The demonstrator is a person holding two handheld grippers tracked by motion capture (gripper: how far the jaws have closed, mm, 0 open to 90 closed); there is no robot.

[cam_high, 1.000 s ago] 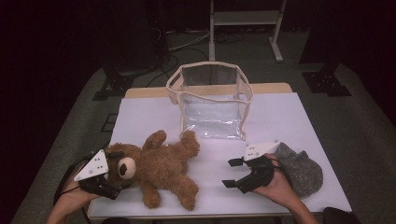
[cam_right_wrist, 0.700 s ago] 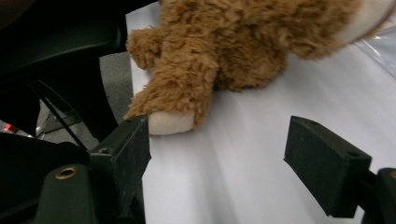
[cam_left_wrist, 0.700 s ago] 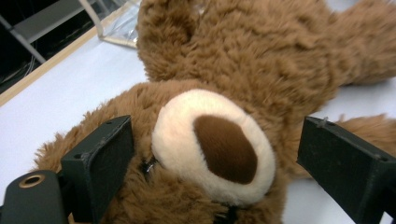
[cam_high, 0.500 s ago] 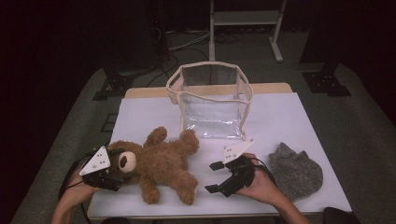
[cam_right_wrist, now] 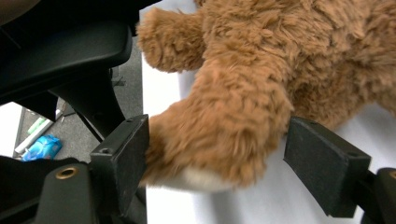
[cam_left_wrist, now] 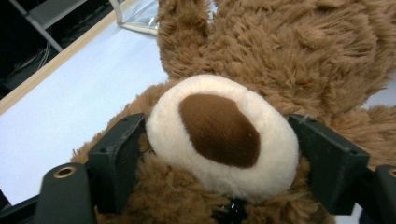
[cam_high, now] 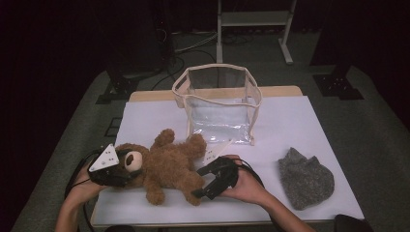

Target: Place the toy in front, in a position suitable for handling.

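Teddy bear [cam_high: 167,166] lies on its back on the white bench [cam_high: 300,121], near the front edge, just in front of the clear bag [cam_high: 218,104]. Left gripper [cam_left_wrist: 219,154] is at the bear's head; its jaws have just been closing and now press the muzzle from both sides. Right gripper [cam_right_wrist: 217,158] has jaws open w/ a bear leg between them, one pad touching fur, the other apart. Grey cloth lump [cam_high: 305,178] sits well to the right.

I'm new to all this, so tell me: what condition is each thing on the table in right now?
Teddy bear: lying on its back.
Clear bag: upright, open on top.
Grey pouch: lying untouched.
Left gripper: jaws just closing, pressing the bear's head.
Right gripper: open around the bear's leg.
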